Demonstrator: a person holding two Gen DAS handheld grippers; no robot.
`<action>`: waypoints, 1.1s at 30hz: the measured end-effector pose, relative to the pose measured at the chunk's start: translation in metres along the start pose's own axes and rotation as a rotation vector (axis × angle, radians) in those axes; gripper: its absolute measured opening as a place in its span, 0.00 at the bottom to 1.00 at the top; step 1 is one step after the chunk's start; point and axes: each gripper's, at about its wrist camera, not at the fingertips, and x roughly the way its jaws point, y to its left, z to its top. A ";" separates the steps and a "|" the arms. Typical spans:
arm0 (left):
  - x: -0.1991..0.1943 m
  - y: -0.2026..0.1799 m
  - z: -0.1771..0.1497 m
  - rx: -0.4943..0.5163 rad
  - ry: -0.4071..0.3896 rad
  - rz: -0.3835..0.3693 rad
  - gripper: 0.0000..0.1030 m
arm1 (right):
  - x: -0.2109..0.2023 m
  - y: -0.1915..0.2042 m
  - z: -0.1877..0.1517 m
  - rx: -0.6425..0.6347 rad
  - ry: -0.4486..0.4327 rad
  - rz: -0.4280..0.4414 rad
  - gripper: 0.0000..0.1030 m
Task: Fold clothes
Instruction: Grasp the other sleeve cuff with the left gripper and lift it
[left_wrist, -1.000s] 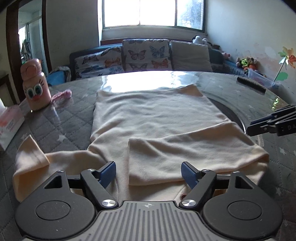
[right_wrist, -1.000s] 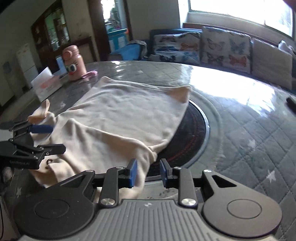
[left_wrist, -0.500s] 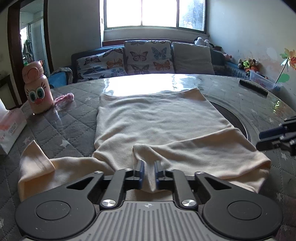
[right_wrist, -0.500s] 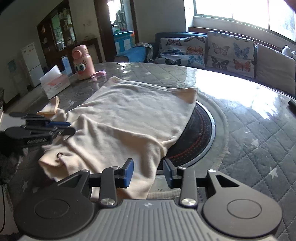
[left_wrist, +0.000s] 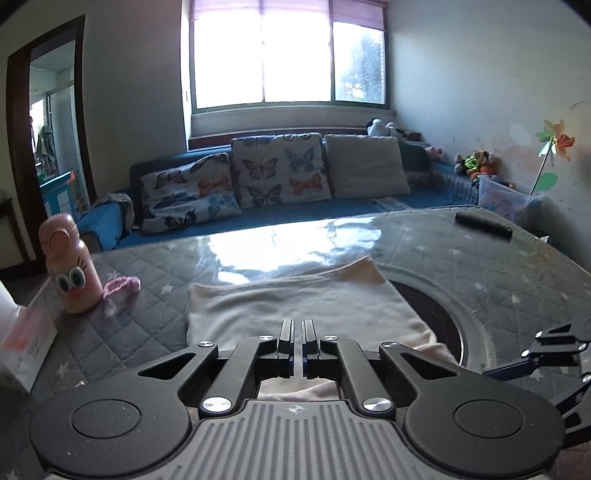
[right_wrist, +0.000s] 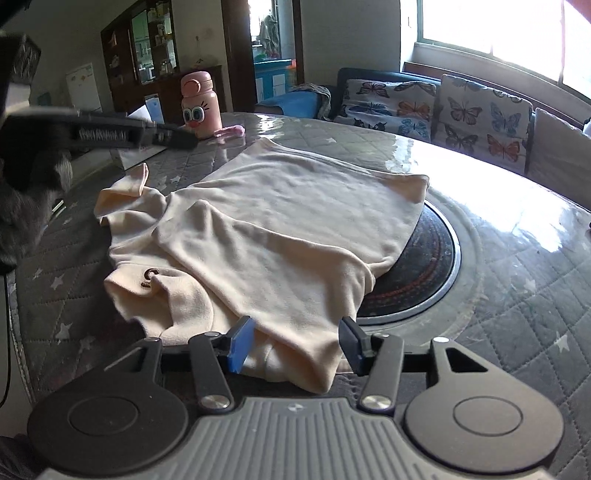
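A cream long-sleeved top (right_wrist: 280, 236) lies flat on the grey quilted table (right_wrist: 517, 295), one sleeve folded across its body. The top also shows in the left wrist view (left_wrist: 295, 306). My left gripper (left_wrist: 298, 332) is shut and raised above the table; no cloth shows between its fingers. In the right wrist view the left gripper (right_wrist: 110, 133) hovers high at the far left, clear of the top. My right gripper (right_wrist: 295, 341) is open, its blue pads (right_wrist: 240, 345) either side of the top's near folded corner. My right gripper also shows at the right edge (left_wrist: 535, 358).
A pink cartoon bottle (left_wrist: 72, 266) and a pink cloth piece (left_wrist: 122, 286) stand at the far left. A tissue box (left_wrist: 22, 339) sits at the left edge. A dark round turntable (right_wrist: 424, 258) lies partly under the top. A black remote (left_wrist: 482, 225) lies far right.
My left gripper shut, then lifted away from the top with nothing visibly in it. My right gripper opened wider and moved in around the top's near corner.
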 end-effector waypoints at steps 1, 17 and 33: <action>0.001 0.001 -0.003 0.001 0.011 -0.004 0.08 | 0.000 0.000 -0.001 0.000 0.000 -0.001 0.52; 0.033 0.022 -0.068 -0.081 0.195 0.054 0.31 | 0.000 -0.008 -0.008 0.034 0.008 -0.012 0.53; 0.001 -0.003 0.021 -0.009 -0.012 -0.011 0.02 | 0.004 -0.006 -0.006 0.052 -0.011 -0.027 0.54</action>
